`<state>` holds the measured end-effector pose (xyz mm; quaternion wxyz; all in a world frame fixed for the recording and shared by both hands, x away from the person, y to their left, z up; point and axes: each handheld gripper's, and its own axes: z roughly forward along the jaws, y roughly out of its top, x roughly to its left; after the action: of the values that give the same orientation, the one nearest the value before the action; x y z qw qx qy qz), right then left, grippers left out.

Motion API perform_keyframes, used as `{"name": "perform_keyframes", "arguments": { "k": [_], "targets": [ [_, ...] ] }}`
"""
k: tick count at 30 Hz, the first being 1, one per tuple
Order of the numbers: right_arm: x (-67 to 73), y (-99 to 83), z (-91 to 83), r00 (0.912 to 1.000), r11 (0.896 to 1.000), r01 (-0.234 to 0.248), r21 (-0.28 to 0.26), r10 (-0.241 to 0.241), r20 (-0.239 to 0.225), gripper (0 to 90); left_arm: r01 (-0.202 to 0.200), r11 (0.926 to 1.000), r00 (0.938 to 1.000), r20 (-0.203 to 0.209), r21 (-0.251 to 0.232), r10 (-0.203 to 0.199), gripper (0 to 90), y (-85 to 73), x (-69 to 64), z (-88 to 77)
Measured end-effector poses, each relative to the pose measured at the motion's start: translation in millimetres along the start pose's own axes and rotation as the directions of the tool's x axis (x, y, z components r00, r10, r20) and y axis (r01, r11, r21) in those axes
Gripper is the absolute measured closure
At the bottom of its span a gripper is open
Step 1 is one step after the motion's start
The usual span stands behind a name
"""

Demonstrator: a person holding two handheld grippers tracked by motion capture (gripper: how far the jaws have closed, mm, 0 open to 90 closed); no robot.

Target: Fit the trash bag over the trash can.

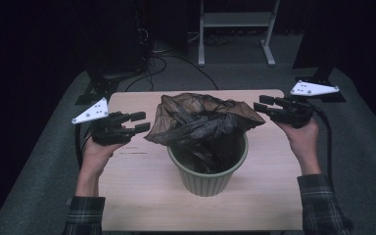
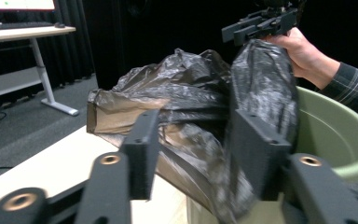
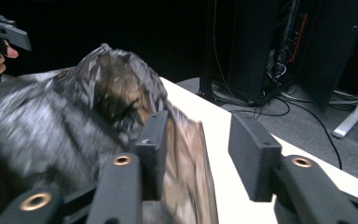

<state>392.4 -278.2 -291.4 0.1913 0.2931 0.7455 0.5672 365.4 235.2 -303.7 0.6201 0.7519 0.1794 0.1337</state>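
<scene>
A pale green ribbed bin stands in the middle of the wooden table. A crumpled black plastic bag sits in it and bulges out above the rim. At the bag's left edge, my left gripper is open; in the left gripper view its jaws stand apart with bag film just beyond them. My right gripper hovers open at the bag's right corner. In the right gripper view the bag's edge lies beside the left jaw without being pinched.
A white desk frame and cables stand on the grey floor behind the table. Dark equipment racks are off to one side. A desk with a monitor is farther back. Bare tabletop lies in front of the bin.
</scene>
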Motion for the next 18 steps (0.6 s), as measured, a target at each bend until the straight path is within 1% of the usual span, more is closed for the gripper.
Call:
{"name": "perform_keyframes", "arguments": {
  "k": [3, 5, 7, 11, 13, 14, 15, 16, 17, 18],
  "targets": [
    [-0.3, 8.1, 19.2, 0.9996, 1.0, 0.008, 0.014, -0.008, -0.029, 52.9, 0.018, 0.9997, 0.9997, -0.017, 0.014, -0.017, 42.1, -0.4, 6.2, 10.0],
    [-0.7, 11.0, 31.8, 0.9987, 0.999, 0.012, 0.034, -0.011, -0.049, 52.9, 0.026, 0.9994, 0.9996, -0.015, 0.023, -0.025, 40.2, -2.4, 9.6, 15.4],
    [-0.5, 10.8, 43.3, 0.9978, 0.998, 0.014, 0.056, -0.01, -0.065, 53.6, 0.034, 0.9989, 0.9991, -0.026, 0.033, -0.033, 39.2, -4.9, 12.5, 19.3],
    [-1.2, 7.2, 54.6, 0.9974, 0.997, 0.01, 0.082, -0.004, -0.072, 57.4, 0.055, 0.9979, 0.9981, -0.031, 0.034, -0.054, 37.2, -8.9, 19.2, 23.0],
    [-2.0, 6.0, 56.8, 0.9966, 0.996, 0.008, 0.091, -0.001, -0.083, 65.2, 0.065, 0.9971, 0.9975, -0.029, 0.038, -0.064, 36.9, -10.0, 21.4, 24.8],
    [-1.7, 5.5, 57.5, 0.9961, 0.995, 0.01, 0.095, -0.001, -0.088, 67.3, 0.068, 0.9969, 0.9975, -0.025, 0.041, -0.067, 36.5, -10.7, 22.3, 26.0],
    [-1.4, 5.2, 57.8, 0.9964, 0.995, 0.013, 0.097, -0.005, -0.085, 71.5, 0.08, 0.9958, 0.9967, -0.018, 0.044, -0.079, 36.5, -11.7, 23.2, 27.8],
    [-1.5, 4.9, 58.0, 0.9954, 0.995, 0.015, 0.099, -0.006, -0.096, 77.0, 0.088, 0.9949, 0.996, -0.019, 0.05, -0.087, 36.4, -12.3, 23.5, 29.1],
    [-1.4, 4.9, 58.1, 0.9953, 0.995, 0.016, 0.102, -0.006, -0.096, 79.7, 0.091, 0.9941, 0.9956, -0.024, 0.058, -0.09, 36.1, -13.4, 23.7, 30.9],
    [-1.3, 4.8, 57.9, 0.9956, 0.994, 0.019, 0.104, -0.009, -0.093, 83.3, 0.104, 0.9926, 0.9946, -0.011, 0.063, -0.103, 36.1, -15.2, 23.9, 33.5]
  ]
}}
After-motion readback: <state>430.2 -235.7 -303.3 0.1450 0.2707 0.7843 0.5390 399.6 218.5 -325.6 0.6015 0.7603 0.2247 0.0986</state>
